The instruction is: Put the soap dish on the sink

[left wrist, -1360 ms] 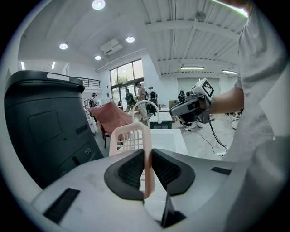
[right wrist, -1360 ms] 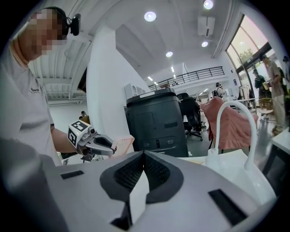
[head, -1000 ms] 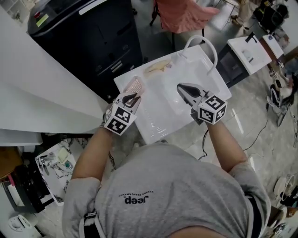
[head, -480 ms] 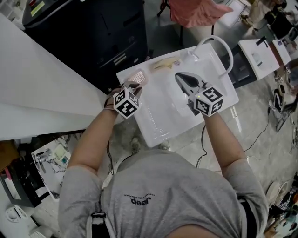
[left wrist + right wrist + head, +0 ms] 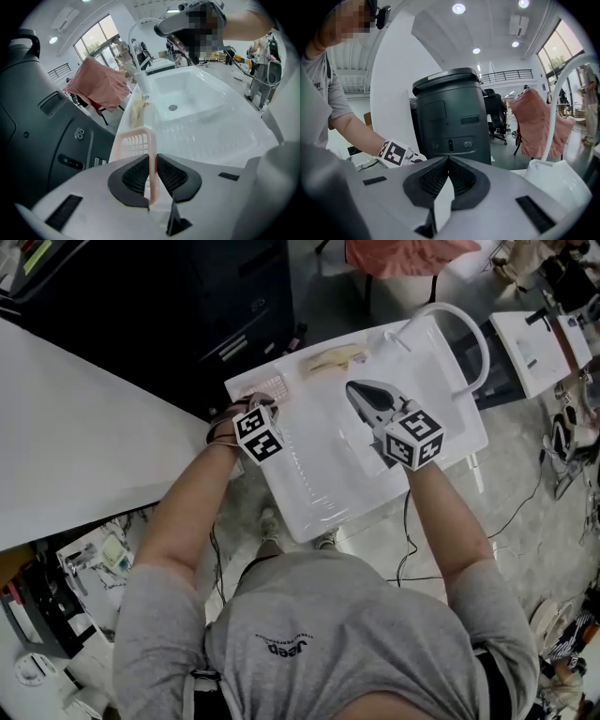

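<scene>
Because the left gripper (image 5: 153, 164) is clamped on only one thin wall of the pink soap dish (image 5: 133, 143), held at the upper-left corner of the sink (image 5: 328, 498), the dish could pivot between the pads. Released off the narrow rim, it could tip toward the dark cabinet (image 5: 187, 306) at upper left. The right gripper (image 5: 364, 395), jaws together and empty, hovers over the basin. Surface: glossy white, ribbed drainer, arched faucet (image 5: 466, 329), yellowish item (image 5: 330, 360) on the rim. Room: grey floor, pink cloth (image 5: 403, 254) at top.
</scene>
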Demonstrator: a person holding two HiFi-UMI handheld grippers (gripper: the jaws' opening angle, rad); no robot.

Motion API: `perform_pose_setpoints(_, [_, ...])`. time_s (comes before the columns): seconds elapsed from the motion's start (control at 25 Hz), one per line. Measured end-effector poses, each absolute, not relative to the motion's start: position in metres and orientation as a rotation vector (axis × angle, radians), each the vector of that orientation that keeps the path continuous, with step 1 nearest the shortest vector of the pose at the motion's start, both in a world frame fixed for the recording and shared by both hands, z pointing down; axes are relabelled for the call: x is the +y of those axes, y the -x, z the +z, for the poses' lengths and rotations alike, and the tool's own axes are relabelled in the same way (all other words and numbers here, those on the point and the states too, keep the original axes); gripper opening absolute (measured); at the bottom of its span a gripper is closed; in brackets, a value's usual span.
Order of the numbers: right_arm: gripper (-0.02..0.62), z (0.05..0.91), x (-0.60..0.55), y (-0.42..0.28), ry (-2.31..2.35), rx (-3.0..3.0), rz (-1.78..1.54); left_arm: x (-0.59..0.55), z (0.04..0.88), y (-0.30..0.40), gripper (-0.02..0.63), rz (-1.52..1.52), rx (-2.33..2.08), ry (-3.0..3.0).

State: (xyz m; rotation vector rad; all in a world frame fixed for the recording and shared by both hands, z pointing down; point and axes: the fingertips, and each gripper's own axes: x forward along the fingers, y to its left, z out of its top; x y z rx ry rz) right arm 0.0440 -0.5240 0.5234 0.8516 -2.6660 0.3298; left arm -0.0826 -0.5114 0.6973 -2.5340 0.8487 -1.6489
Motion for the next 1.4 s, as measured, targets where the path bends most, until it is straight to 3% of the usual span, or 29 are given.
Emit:
perform_pose_setpoints(0.76, [0.051, 0.555, -0.529, -0.049, -0.822, -2.640, 0.387, -0.528, 0.745, 0.069, 0.058, -1.825, 0.738, 2.472])
perform_pose_setpoints(1.4, [0.051, 0.555, -0.520, -0.059, -0.829, -2.631, 0.395, -0.536, 0.745, 0.064, 0.078, -1.795, 0.891, 2.544])
